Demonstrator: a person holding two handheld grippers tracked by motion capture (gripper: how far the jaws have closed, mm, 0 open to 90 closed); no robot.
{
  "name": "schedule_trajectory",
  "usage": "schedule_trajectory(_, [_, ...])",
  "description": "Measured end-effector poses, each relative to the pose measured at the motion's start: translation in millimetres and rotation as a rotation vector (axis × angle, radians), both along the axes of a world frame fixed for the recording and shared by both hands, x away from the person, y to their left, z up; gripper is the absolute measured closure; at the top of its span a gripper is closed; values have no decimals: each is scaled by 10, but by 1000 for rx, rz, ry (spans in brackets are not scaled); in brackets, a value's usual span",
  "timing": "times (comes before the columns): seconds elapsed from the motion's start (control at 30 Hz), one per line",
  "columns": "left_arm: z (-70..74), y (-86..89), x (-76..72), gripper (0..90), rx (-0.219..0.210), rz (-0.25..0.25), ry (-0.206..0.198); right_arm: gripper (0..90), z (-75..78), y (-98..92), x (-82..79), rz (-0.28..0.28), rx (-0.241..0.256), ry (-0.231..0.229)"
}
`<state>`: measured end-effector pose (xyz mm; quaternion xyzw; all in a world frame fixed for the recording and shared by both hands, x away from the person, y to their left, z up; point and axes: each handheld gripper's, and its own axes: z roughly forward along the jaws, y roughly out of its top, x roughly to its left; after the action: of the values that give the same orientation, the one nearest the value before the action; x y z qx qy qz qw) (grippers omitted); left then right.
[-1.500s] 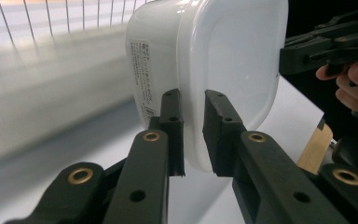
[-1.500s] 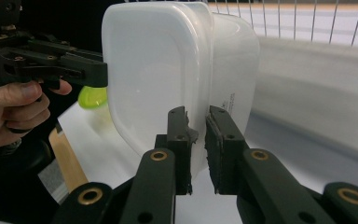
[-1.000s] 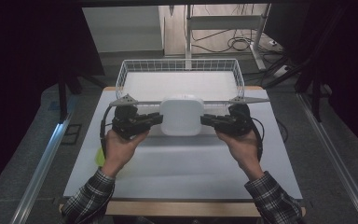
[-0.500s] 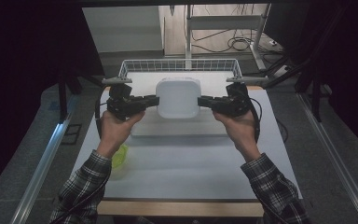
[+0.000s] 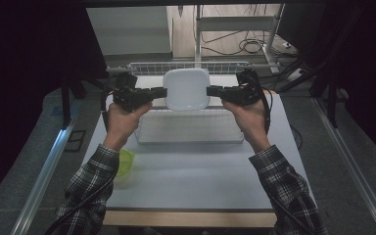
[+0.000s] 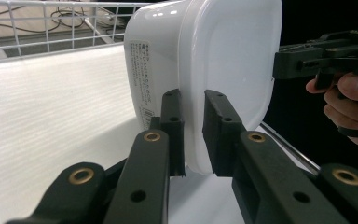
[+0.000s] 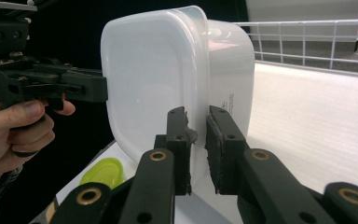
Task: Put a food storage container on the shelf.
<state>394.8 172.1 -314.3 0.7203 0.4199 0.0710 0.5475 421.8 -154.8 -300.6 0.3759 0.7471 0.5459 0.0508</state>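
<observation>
Both the left gripper (image 5: 162, 91) and right gripper (image 5: 210, 90) pinch the white container's (image 5: 186, 88) rim — right gripper view adds a green lid (image 7: 103, 171).

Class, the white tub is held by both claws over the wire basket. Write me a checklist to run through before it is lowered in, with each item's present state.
1. Left claw clamped on the tub rim: ok.
2. Right claw clamped on the opposite rim: ok.
3. Tub over the basket: ok.
4. Basket floor free below the tub: ok.
5. Green lid out of the way, on the table: ok.
6. Tub contents: cannot tell.
</observation>
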Motion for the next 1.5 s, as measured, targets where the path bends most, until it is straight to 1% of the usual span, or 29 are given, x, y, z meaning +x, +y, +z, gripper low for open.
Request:
schedule_trajectory(0.1, [-12,-3,53,788,-3,3,6,795,-8,1,49,-7,3,8])
schedule_trajectory(0.23, [-37,-3,84,780,-2,9,3,794,-33,-1,103,-6,11,27])
schedule_trajectory(0.3, [-53,5,94,771,-19,13,-5,793,-48,-1,120,-1,22,34])
schedule_trajectory(0.37, [-57,7,103,762,-23,14,-9,789,-57,3,130,1,29,37])
schedule_trajectory(0.47, [-61,-2,119,712,-30,11,-18,780,-60,12,141,-6,34,36])
schedule_trajectory(0.5, [-60,-9,122,700,-28,11,-23,774,-59,18,144,-11,28,32])
schedule_trajectory(0.6, [-55,-38,132,678,0,26,-41,756,-46,46,150,-23,4,15])
schedule_trajectory(0.7, [-66,-72,167,673,38,33,-45,731,-34,78,162,-41,-17,4])
schedule_trajectory(0.73, [-77,-76,183,672,37,32,-44,720,-32,90,174,-52,-25,3])
schedule_trajectory(0.83, [-103,-57,232,669,5,28,-33,706,-31,99,214,-61,-20,13])
schedule_trajectory(0.9, [-111,-47,255,667,-6,24,-30,698,-32,108,234,-66,-22,13])
schedule_trajectory(1.0, [-109,-50,272,648,5,28,-29,678,-32,133,253,-79,-26,12])
schedule_trajectory(1.03, [-109,-60,278,633,14,32,-29,666,-34,140,258,-81,-37,8])
schedule_trajectory(1.1, [-116,-73,299,594,47,36,-40,635,-36,158,264,-96,-47,4])
schedule_trajectory(1.13, [-119,-65,313,576,43,35,-39,627,-39,162,270,-101,-46,6])
schedule_trajectory(1.2, [-131,-49,351,558,18,26,-25,620,-47,155,287,-104,-39,11])
schedule_trajectory(1.23, [-135,-46,365,556,9,25,-25,617,-48,151,295,-106,-39,12])
schedule_trajectory(1.37, [-128,-50,403,540,3,22,-21,606,-54,154,333,-133,-50,-1])
schedule_trajectory(1.43, [-123,-54,417,533,5,29,-23,605,-61,161,356,-146,-44,3])
schedule_trajectory(1.5, [-124,-53,445,528,-1,39,-23,607,-70,171,377,-159,-33,4])
